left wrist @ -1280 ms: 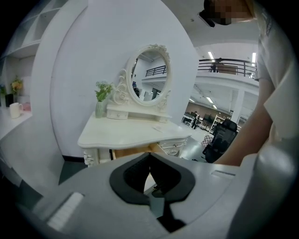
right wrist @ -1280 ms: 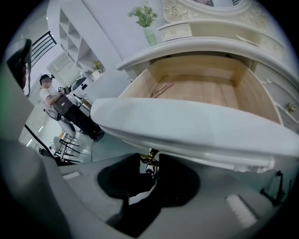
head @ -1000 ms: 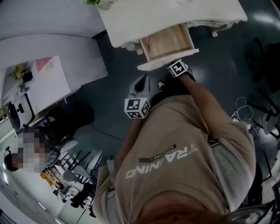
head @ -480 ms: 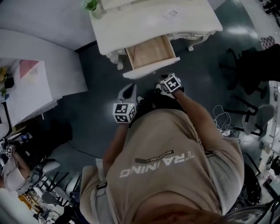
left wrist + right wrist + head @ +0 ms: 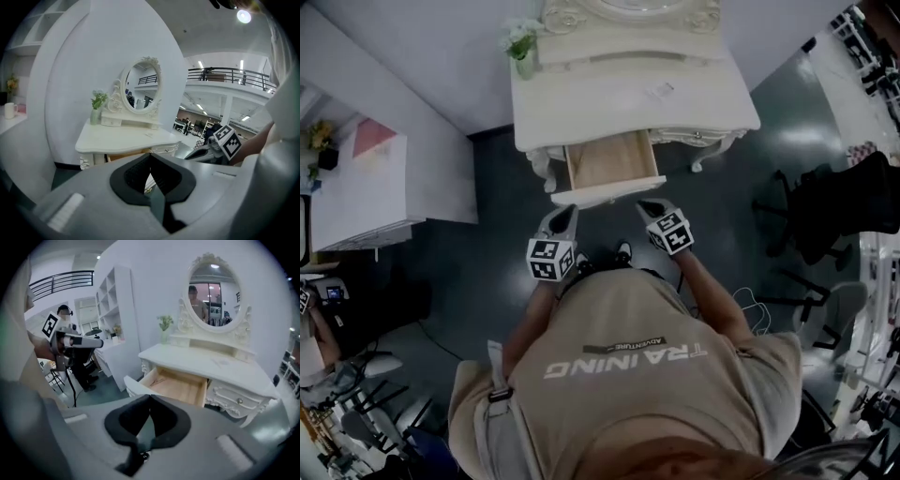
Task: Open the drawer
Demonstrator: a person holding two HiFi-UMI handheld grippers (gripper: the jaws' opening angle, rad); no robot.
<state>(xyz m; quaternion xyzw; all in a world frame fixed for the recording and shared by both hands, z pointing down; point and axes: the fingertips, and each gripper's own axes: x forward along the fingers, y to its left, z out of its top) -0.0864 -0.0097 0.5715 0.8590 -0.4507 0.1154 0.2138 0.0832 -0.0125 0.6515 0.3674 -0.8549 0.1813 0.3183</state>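
The drawer of a white dressing table stands pulled out, its bare wooden inside open to the head view and its white front panel facing the person in a beige shirt. The left gripper and the right gripper are held up side by side just short of that front panel, one toward each end of it, neither touching it. The left gripper's jaws are closed tip to tip with nothing between them. The right gripper's jaws have just been closing and now meet, also on nothing.

On the table top, a vase of greenery sits at the back left corner, an oval mirror rises behind, and a small sheet of paper lies near the middle. A smaller drawer with a knob beside the open one is closed. A white counter flanks the table on the left, a black office chair stands well off to the right, and cables trail across the dark floor.
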